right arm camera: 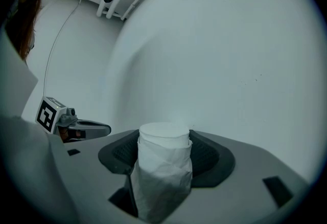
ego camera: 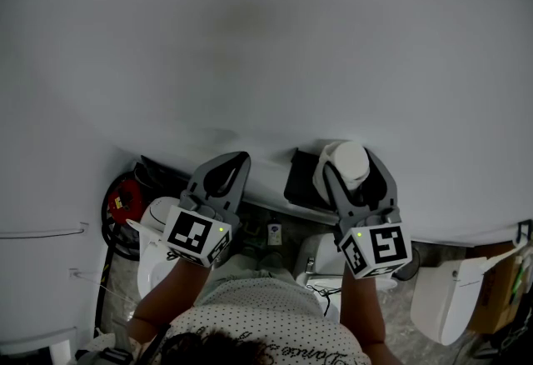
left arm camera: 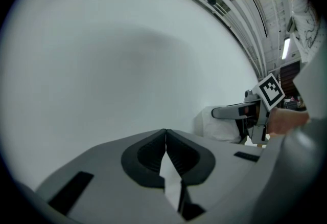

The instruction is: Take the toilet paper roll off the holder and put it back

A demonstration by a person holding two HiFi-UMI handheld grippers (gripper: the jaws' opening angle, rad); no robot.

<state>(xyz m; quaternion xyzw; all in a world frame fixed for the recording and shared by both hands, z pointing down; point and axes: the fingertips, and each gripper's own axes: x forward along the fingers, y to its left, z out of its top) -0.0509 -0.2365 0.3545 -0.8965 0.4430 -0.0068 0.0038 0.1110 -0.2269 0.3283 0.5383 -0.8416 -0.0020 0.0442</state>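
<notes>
Pinched upright between the ribbed pads of the right gripper (ego camera: 351, 165): the toilet paper roll (right arm camera: 163, 166), gripped on both flanks, flat top end about level with the jaw tips, a loose sheet wrapped round its body. Lower end cut off behind the gripper's own grey body.

Straight ahead, a bare white wall (ego camera: 250, 38), open above and to both sides. Gap between roll and wall not readable. Just left of the roll in the head view, a dark box-like shape (ego camera: 301, 176) at the wall's lower edge, too dim to identify.

Well apart on the left, the left gripper (left arm camera: 165, 132), jaws pressed together at the tips, facing the same bare wall. Behind the tips a pale wedge, paper or background, impossible to tell.

Below, dim clutter: a white fixture (ego camera: 445, 292), something red (ego camera: 125, 201), partly hidden by forearms and a dotted shirt (ego camera: 266, 322).
</notes>
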